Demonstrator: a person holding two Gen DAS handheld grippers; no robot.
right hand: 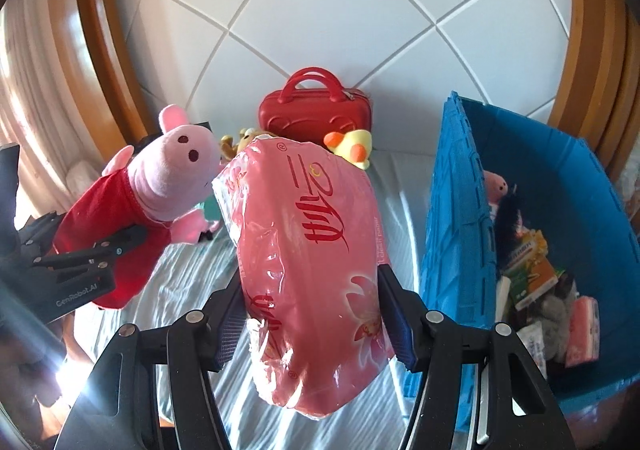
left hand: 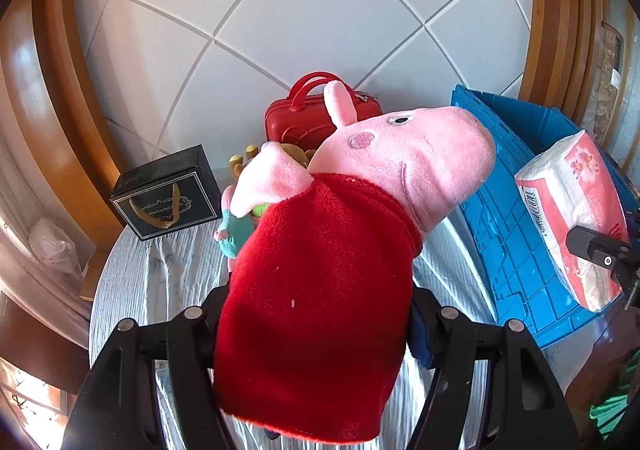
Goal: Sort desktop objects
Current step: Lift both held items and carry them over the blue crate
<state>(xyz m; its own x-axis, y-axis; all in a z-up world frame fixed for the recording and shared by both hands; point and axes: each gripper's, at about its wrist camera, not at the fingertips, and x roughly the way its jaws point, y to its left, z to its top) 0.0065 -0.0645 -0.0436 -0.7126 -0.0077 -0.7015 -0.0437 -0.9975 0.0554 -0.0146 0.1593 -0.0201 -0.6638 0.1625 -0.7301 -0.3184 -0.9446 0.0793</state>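
Between black fingers [left hand: 200,320], fuzzy plush pig [left hand: 320,270]; glossy crinkled tissue pack [right hand: 312,270] opposite.

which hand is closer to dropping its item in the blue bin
Right. The right gripper, holding the pink tissue pack, sits beside the open blue bin. The left gripper, holding the pig plush, is farther from it.

A pink plush pig in a red fleece dress [left hand: 316,274] hangs above the pale cloth, snout tilted up. Beside it, a pink plastic-wrapped tissue pack [right hand: 316,270] with red lettering is lifted near the open blue plastic crate [right hand: 568,178].
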